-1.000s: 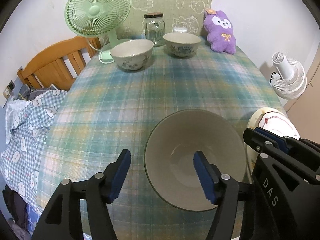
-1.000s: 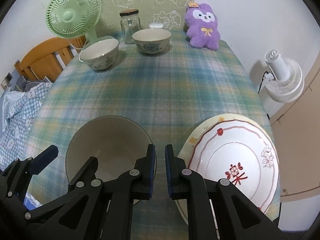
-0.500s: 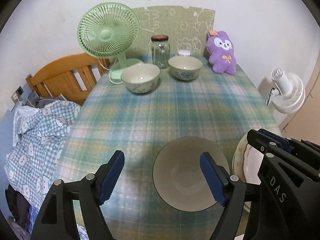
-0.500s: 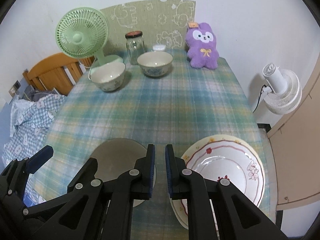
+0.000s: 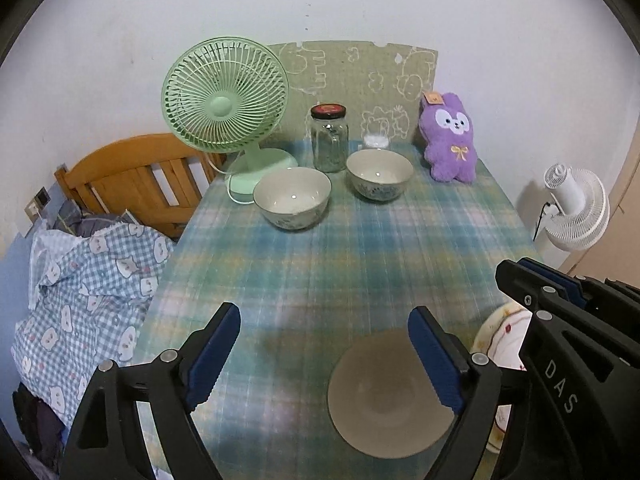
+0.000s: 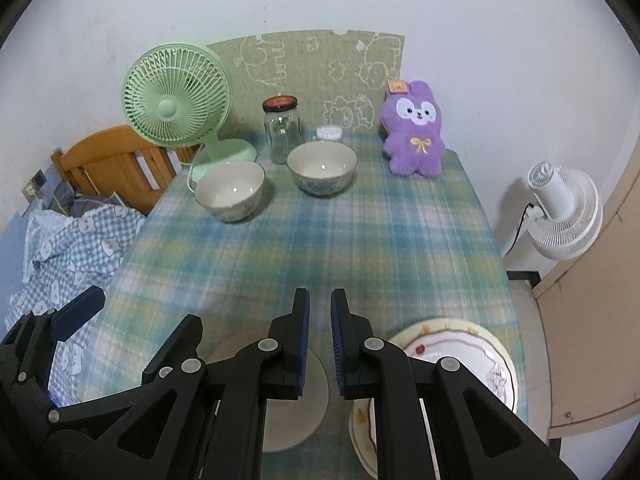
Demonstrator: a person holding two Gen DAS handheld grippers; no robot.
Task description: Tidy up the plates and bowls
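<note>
A plain grey bowl (image 5: 384,396) sits near the table's front edge, below my left gripper (image 5: 324,352), which is open, empty and raised above it. The bowl also shows in the right wrist view (image 6: 296,408), partly hidden. A white plate with red trim (image 6: 472,364) lies at the front right; its edge shows in the left wrist view (image 5: 500,340). My right gripper (image 6: 319,336) is shut and empty, high between bowl and plate. Two patterned bowls stand at the back: one to the left (image 5: 292,197) and one to the right (image 5: 379,174).
The table has a green plaid cloth (image 5: 360,264). At its back stand a green fan (image 5: 226,108), a glass jar (image 5: 329,138) and a purple plush (image 5: 450,140). A wooden chair (image 5: 128,176) and checked bedding (image 5: 84,288) are left; a white fan (image 5: 576,208) is right.
Both grippers have pulled up and back from the table. The grey bowl and the plate look smaller and lower in view. The left gripper stays open, the right stays shut.
</note>
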